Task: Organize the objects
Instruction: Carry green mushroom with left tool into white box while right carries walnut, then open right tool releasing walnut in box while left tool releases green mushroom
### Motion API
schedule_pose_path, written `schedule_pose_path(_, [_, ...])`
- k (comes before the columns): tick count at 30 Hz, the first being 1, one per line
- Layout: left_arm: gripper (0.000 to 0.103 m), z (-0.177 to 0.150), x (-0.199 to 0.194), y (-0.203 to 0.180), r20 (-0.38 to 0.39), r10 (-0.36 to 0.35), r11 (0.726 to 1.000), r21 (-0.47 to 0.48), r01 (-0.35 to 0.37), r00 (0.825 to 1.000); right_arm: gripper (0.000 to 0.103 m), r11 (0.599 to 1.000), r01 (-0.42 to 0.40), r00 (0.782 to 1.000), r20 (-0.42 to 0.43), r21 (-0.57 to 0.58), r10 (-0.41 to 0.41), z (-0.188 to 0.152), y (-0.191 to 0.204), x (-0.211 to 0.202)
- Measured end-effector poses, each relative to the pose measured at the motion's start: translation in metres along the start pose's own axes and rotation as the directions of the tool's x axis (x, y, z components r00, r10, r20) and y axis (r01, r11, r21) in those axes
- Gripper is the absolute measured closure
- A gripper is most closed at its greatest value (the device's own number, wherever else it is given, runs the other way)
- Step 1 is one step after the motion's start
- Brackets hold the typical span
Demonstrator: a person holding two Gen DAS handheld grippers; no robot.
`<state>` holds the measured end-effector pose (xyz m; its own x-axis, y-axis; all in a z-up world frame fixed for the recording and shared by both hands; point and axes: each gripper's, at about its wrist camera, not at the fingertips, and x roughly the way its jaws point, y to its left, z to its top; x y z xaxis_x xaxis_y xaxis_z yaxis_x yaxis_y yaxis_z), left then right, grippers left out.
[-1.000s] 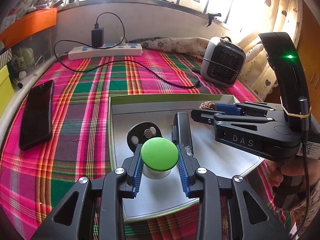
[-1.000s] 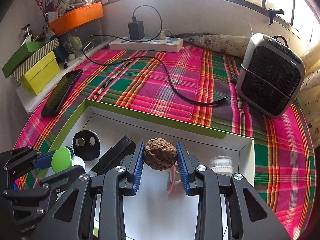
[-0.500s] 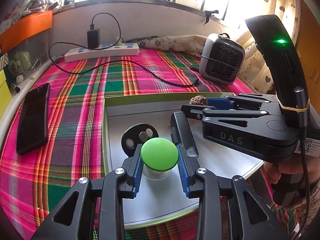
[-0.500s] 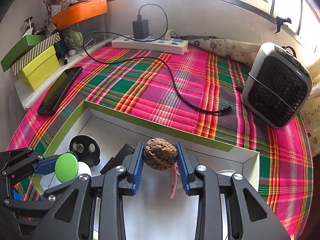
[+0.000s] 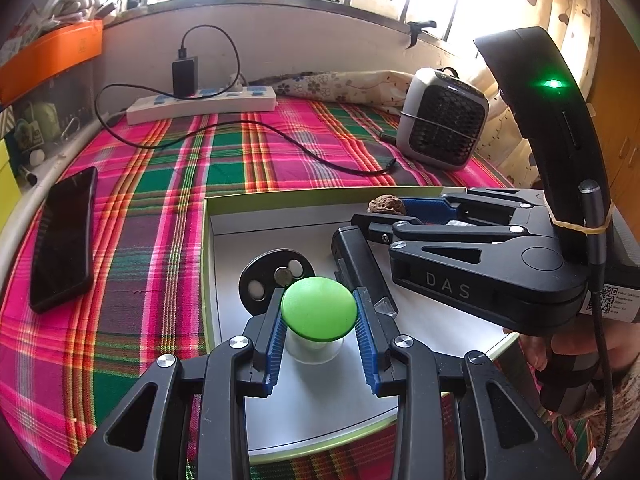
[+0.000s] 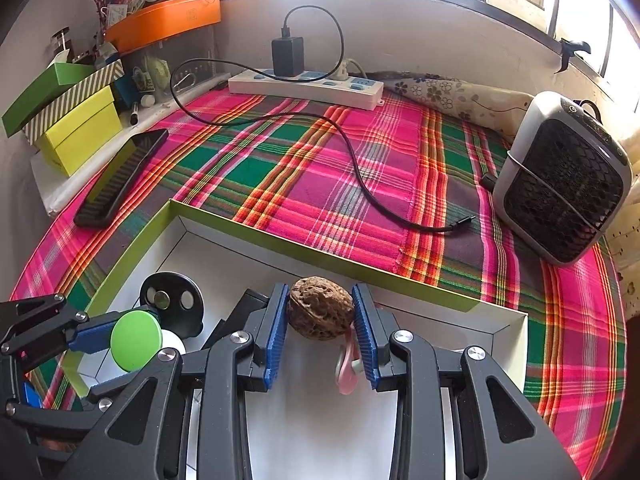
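My left gripper point(image 5: 319, 320) is shut on a small clear jar with a green lid point(image 5: 319, 308), held just above the floor of the white box with a green rim point(image 5: 206, 240). My right gripper point(image 6: 320, 316) is shut on a brown walnut point(image 6: 320, 312) and hangs over the box near its far wall point(image 6: 320, 258). In the left wrist view the right gripper point(image 5: 390, 210) reaches in from the right, with the walnut point(image 5: 386, 204) at its tips. The green lid point(image 6: 136, 338) shows at lower left in the right wrist view.
Inside the box lie a black disc with holes point(image 5: 276, 276), a black oblong block point(image 5: 360, 264) and a pink item point(image 6: 347, 364). On the plaid cloth are a phone point(image 5: 64, 236), a power strip point(image 5: 200, 104), a cable point(image 5: 280, 136) and a small heater point(image 5: 442, 120). Coloured boxes point(image 6: 80, 128) line the left ledge.
The right gripper with the walnut has edged slightly leftward over the box as seen in the left wrist view. The left gripper keeps the green-lidded jar in place.
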<state>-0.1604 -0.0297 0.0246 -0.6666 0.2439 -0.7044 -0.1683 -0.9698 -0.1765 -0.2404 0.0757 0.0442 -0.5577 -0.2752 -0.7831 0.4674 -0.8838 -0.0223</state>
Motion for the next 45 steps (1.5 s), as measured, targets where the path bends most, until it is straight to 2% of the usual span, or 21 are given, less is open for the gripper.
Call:
schedule_pose_path(12, [0.071, 0.001, 0.001, 0.002, 0.0, -0.007, 1.0, -0.008, 0.007, 1.0, 0.069, 1.0, -0.001, 1.0, -0.003, 0.002, 0.001, 0.0, 0.0, 0.001])
schedule_pose_path(21, [0.066, 0.002, 0.0, 0.0, 0.002, -0.01, 1.0, -0.009, 0.01, 1.0, 0.066, 1.0, -0.005, 1.0, 0.002, 0.01, 0.005, -0.001, -0.002, 0.001])
schedule_pose_path(31, [0.063, 0.0, -0.004, -0.001, 0.011, -0.011, 1.0, -0.008, 0.011, 1.0, 0.055, 1.0, -0.01, 1.0, 0.021, 0.026, 0.009, -0.003, -0.004, -0.008])
schedule_pose_path(45, [0.063, -0.005, -0.023, -0.005, 0.031, -0.007, 1.0, -0.012, 0.008, 0.999, 0.055, 0.998, 0.0, 0.999, 0.051, 0.061, -0.004, -0.011, -0.007, -0.031])
